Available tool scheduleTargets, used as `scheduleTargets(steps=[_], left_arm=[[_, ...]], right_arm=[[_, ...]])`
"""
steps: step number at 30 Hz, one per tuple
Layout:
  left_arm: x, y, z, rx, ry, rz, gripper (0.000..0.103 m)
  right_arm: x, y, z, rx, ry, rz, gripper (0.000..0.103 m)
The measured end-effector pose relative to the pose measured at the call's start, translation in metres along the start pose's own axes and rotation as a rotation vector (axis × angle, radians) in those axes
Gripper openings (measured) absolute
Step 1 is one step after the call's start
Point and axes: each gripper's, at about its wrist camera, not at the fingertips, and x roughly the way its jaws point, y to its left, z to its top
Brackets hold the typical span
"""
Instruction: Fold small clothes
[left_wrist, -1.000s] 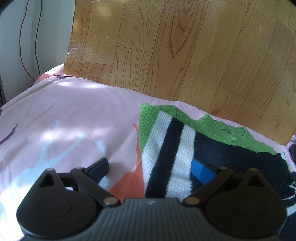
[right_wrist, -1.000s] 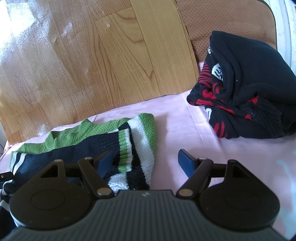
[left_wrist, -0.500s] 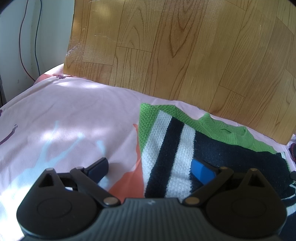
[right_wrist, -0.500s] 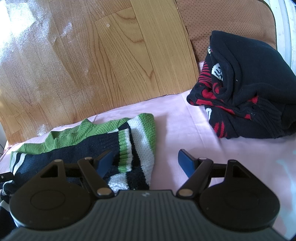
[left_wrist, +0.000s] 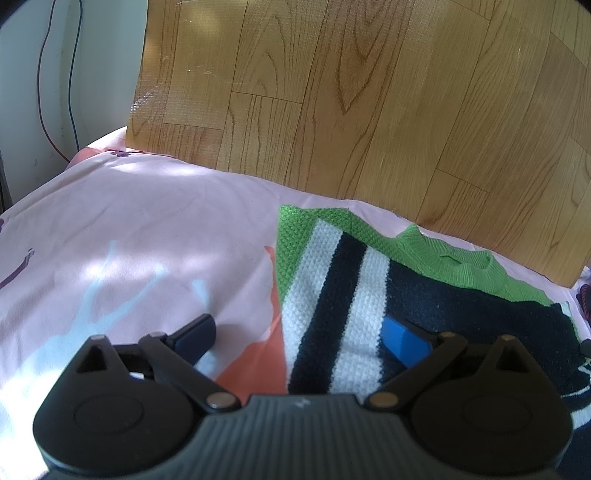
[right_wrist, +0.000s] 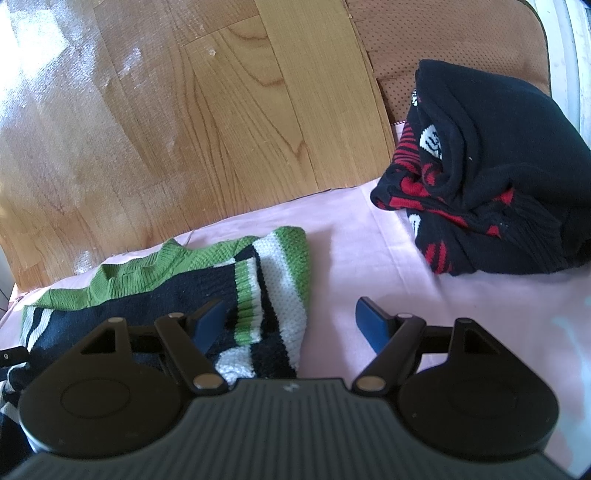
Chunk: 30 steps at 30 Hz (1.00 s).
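Observation:
A small knit sweater (left_wrist: 354, 295) with green, white and black stripes lies on the pink sheet, its sleeves folded inward. It also shows in the right wrist view (right_wrist: 236, 280). My left gripper (left_wrist: 299, 336) is open and straddles the sweater's left folded edge, one finger over the sheet and one over the knit. My right gripper (right_wrist: 291, 321) is open and straddles the sweater's right folded edge in the same way. Neither holds anything.
A pink printed bedsheet (left_wrist: 147, 236) covers the surface. A wood-grain board (left_wrist: 351, 110) stands behind it. A pile of black and red knitwear (right_wrist: 480, 170) sits at the back right. Cables (left_wrist: 55, 74) hang on the wall at far left.

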Motion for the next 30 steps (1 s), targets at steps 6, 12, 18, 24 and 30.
scheduleTargets(steps=[6,12,18,24,30], left_arm=[[-0.001,0.0,0.0,0.0,0.0,0.001,0.1],[-0.002,0.004,0.001,-0.026,-0.009,-0.03,0.1],[-0.007,0.013,0.002,-0.082,-0.02,-0.084,0.1],[-0.003,0.005,0.002,-0.043,-0.003,-0.05,0.1],[-0.002,0.002,0.002,-0.032,0.0,-0.041,0.1]], right_arm=[[0.001,-0.001,0.0,0.0,0.0,0.001,0.08],[0.0,-0.001,0.0,0.0,0.0,0.002,0.08],[-0.001,-0.002,0.0,0.019,-0.008,0.003,0.08],[-0.002,-0.005,0.0,0.036,-0.012,0.009,0.08],[-0.002,-0.005,0.0,0.035,-0.012,0.012,0.08]])
